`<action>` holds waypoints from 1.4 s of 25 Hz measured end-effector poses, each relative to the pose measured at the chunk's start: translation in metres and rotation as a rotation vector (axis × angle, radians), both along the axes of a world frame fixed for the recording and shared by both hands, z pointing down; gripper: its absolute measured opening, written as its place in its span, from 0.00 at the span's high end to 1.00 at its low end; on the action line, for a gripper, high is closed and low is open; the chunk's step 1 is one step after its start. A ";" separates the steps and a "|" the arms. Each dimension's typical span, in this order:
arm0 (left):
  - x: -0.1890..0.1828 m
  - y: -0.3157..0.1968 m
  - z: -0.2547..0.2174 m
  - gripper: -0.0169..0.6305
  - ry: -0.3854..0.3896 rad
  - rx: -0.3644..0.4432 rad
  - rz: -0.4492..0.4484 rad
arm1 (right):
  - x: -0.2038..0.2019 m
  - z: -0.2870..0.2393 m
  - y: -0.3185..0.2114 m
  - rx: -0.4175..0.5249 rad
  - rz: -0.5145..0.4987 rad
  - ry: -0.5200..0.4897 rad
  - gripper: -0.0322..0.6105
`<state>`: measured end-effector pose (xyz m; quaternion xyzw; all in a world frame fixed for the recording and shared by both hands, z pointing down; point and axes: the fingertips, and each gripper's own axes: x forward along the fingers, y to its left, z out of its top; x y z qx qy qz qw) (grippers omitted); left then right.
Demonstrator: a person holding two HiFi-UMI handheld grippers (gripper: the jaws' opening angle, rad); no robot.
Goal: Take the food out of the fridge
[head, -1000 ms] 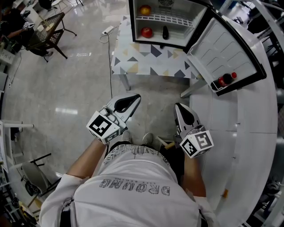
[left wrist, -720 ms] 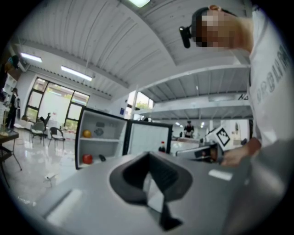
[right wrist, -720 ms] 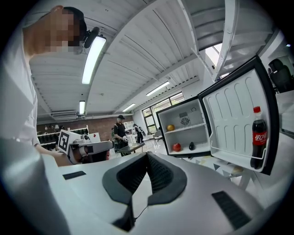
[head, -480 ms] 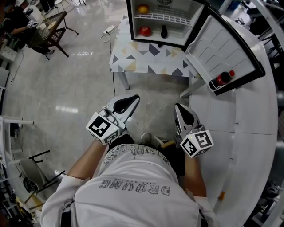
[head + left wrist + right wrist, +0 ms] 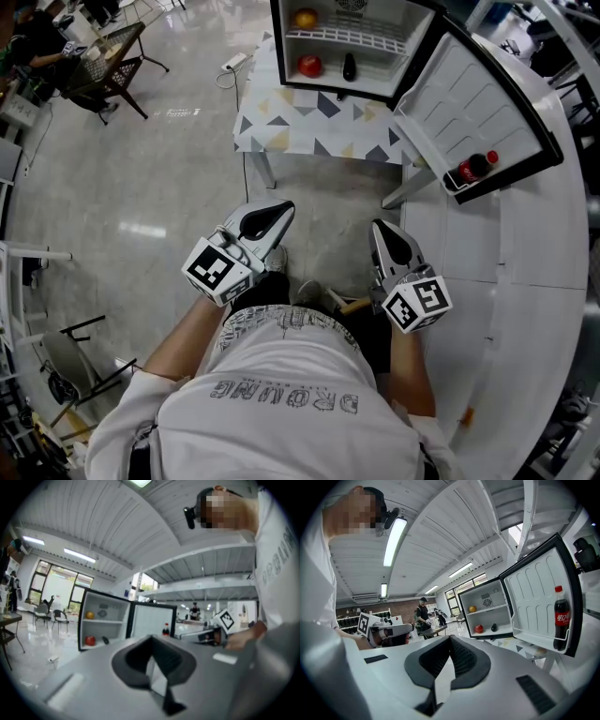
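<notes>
Since both grippers hang close to the person's waist and the fridge (image 5: 394, 17) stands well apart from them at the far side of the floor, I judge the task to be at its approach step, with no food taken out yet. That fridge sits on a table (image 5: 309, 127) covered in a triangle pattern. Its door (image 5: 478, 108) is swung fully open toward the right, so the inside is plain to see. The left gripper (image 5: 284, 208) points toward the fridge with its jaws pressed together and nothing between them. The right gripper (image 5: 377, 225) is likewise closed and empty, aimed a little downward.

A cola bottle (image 5: 475, 169) stands in the door's lower rack. On the fridge floor lies a red fruit (image 5: 310, 67), and just beside it to the right a small dark item (image 5: 349, 67) that I cannot identify. An orange fruit (image 5: 306, 18) rests on the wire shelf above them.

Next, the person needs to step closer until one gripper can reach into the cabinet. That gripper's jaws must spread wide enough to span a round fruit before closing on it. The red fruit on the bottom looks the easiest first pick, since no shelf edge bars the way to it. Care is needed not to knock the dark item beside it.
</notes>
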<state>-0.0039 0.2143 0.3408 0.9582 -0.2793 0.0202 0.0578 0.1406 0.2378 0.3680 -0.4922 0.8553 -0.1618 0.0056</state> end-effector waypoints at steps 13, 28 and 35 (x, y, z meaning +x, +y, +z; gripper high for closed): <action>-0.018 -0.042 0.011 0.96 0.016 -0.025 0.001 | -0.015 0.005 -0.040 -0.020 0.011 0.014 0.95; -0.038 -0.156 0.022 0.96 0.030 -0.060 0.044 | -0.040 0.017 -0.144 -0.059 0.046 0.014 0.95; -0.046 -0.214 0.025 0.96 0.038 -0.065 0.058 | -0.057 0.016 -0.202 -0.063 0.039 0.024 0.95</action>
